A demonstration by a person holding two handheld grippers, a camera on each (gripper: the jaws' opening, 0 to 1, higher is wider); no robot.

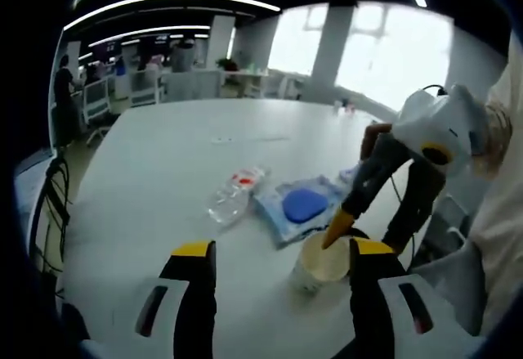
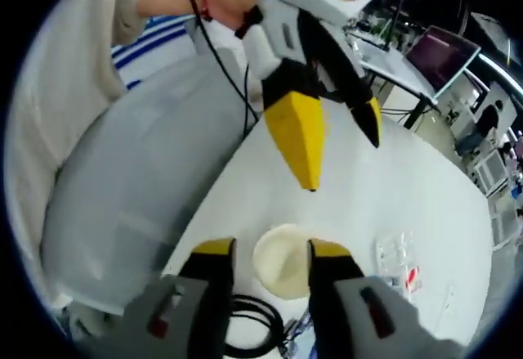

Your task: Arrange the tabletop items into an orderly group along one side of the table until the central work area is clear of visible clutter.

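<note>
Paper cup near the table edge, right gripper jaws straddling its rim unclosed, left gripper open above: a hard pinch could crush or tip it.

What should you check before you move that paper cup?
1. Cup sits between the right gripper's jaws: ok, one jaw on each side.
2. Right gripper actually clamping the cup: cannot tell; the jaws are close to its rim, but contact is unclear.
3. Left gripper free: ok, open, nothing between its jaws, with the cup just beside one.
4. Cup empty: cannot tell; the inside looks pale, the bottom is not clear.
5. Bottle and blue packet out of the way: not ok, they lie right beside the cup.
6. Table space to slide toward: ok, wide bare surface beyond.
</note>
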